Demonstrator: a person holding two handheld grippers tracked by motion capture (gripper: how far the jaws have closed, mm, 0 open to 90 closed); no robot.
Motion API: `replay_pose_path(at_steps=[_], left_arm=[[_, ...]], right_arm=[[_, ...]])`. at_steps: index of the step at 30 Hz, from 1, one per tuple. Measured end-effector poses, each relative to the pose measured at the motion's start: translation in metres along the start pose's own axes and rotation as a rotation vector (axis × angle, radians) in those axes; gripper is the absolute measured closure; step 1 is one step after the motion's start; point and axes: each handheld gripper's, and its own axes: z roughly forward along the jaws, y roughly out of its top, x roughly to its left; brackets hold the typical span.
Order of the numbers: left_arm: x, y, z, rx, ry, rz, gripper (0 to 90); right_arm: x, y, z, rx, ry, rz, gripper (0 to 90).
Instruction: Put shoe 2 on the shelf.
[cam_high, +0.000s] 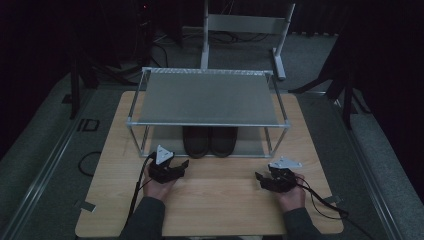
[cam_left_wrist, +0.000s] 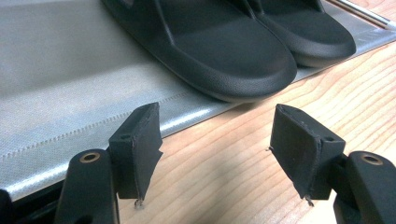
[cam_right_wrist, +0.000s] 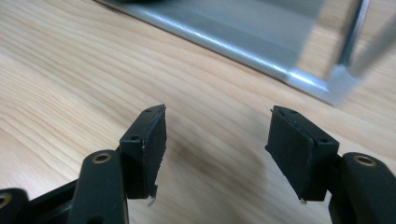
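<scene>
A pair of black slippers (cam_high: 209, 140) lies side by side on the lower shelf of a metal rack (cam_high: 207, 97), toes toward me. In the left gripper view the nearer slipper's toe (cam_left_wrist: 219, 46) sits just beyond my jaws, with the second slipper (cam_left_wrist: 306, 30) to its right. My left gripper (cam_high: 185, 164) rests over the wooden table just in front of the shelf; it is open (cam_left_wrist: 215, 126) with nothing between its pads. My right gripper (cam_high: 258, 176) is over the table near the rack's right front corner, open (cam_right_wrist: 217, 126) and empty.
The rack's grey lower shelf (cam_left_wrist: 70, 88) reaches close to my left jaws. Its front rail (cam_right_wrist: 224, 39) and corner post (cam_right_wrist: 350, 42) stand ahead of my right jaws. Light wooden tabletop (cam_high: 220, 200) lies between my hands. A white stand (cam_high: 245, 25) is behind the table.
</scene>
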Motion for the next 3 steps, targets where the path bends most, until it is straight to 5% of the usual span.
replay_pose_path(at_steps=[3], left_arm=[[-0.0014,-0.0018,-0.0032,-0.013,0.002,-0.005,34.4]], right_arm=[[-0.0068,-0.0040,-0.0017,0.000,-0.009,0.021,36.4]])
